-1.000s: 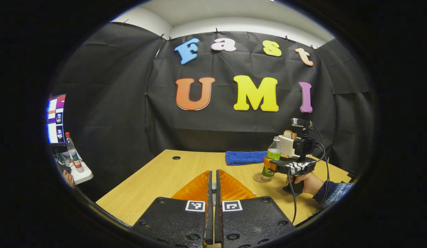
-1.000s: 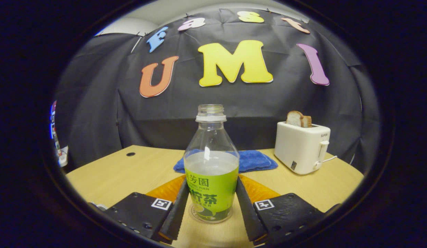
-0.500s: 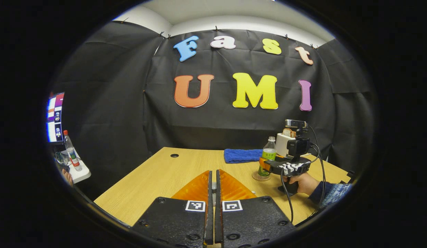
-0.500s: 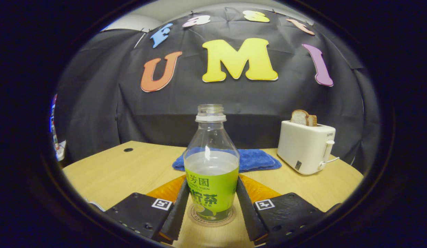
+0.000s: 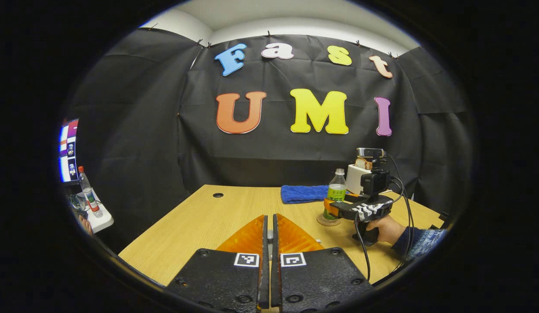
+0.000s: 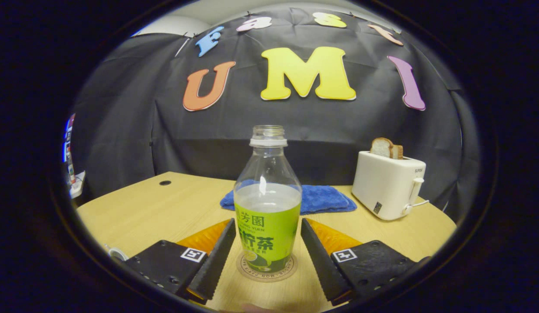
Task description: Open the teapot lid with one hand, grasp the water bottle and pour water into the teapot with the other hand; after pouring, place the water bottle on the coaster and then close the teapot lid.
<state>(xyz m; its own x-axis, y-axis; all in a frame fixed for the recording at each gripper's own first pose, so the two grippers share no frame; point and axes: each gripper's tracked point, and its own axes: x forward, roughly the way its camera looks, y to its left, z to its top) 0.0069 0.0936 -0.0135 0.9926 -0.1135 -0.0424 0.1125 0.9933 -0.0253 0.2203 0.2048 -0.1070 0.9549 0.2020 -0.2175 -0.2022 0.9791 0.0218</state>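
water bottle [image 6: 266,208] upright on coaster [image 6: 266,268], near toaster [image 6: 388,184] | our right tongs [image 6: 266,254] wide, flanking it, seemingly clear | left tongs [image 5: 269,256] closed, empty, farther off

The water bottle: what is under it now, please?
The water bottle stands upright on a round coaster, whose rim shows around its base, on the wooden table. The coaster's middle is covered by the bottle.

Clear glossy plastic water bottle [image 6: 266,204] (shiny label) – matt wood-grain table [image 6: 165,208], fluffy cloth [image 6: 321,199].
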